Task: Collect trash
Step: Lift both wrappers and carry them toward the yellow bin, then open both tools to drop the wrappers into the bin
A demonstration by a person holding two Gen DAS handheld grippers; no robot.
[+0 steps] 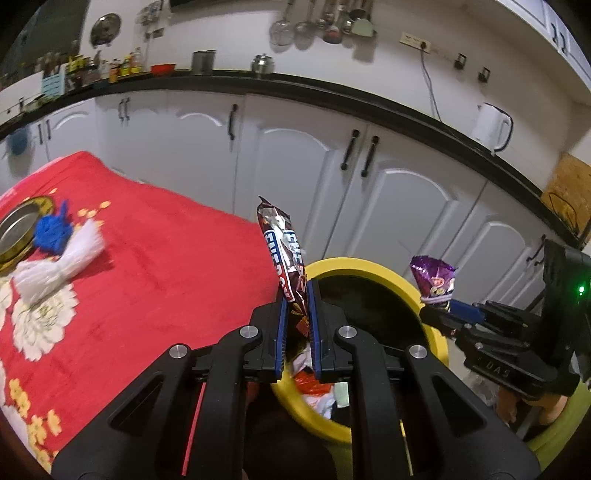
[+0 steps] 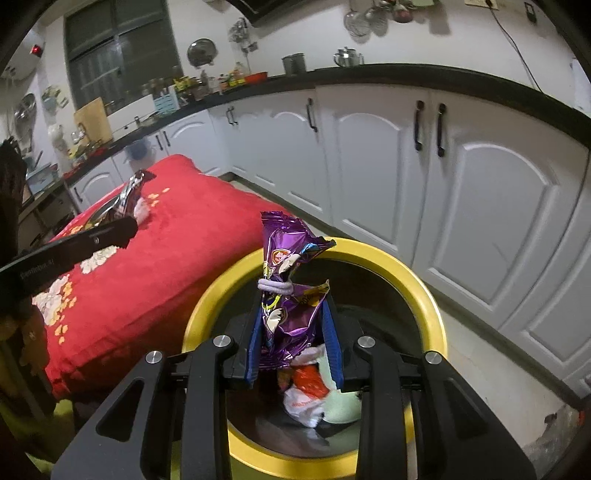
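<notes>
Both grippers grip wrappers over the yellow bin [image 2: 424, 291]: left gripper [image 1: 297, 295] pinches a brown wrapper [image 1: 282, 236], right gripper [image 2: 291, 325] clamps a purple wrapper [image 2: 284, 291]; red cloth [image 1: 147, 258] and white cabinets [image 2: 480, 203] lie beyond.

- Indoor artificial light, fairly dim, with a bluish-white cast — the white cabinets [image 1: 388, 184] read grey.
- Strong fisheye bending: the black countertop [image 1: 332, 96] arcs, and dark vignette fills the corners.
- Foil wrappers [image 2: 284, 258] catch small glints.
- Hanging utensils [image 1: 317, 22] throw soft wall shadows — the far background looks slightly smeared.
</notes>
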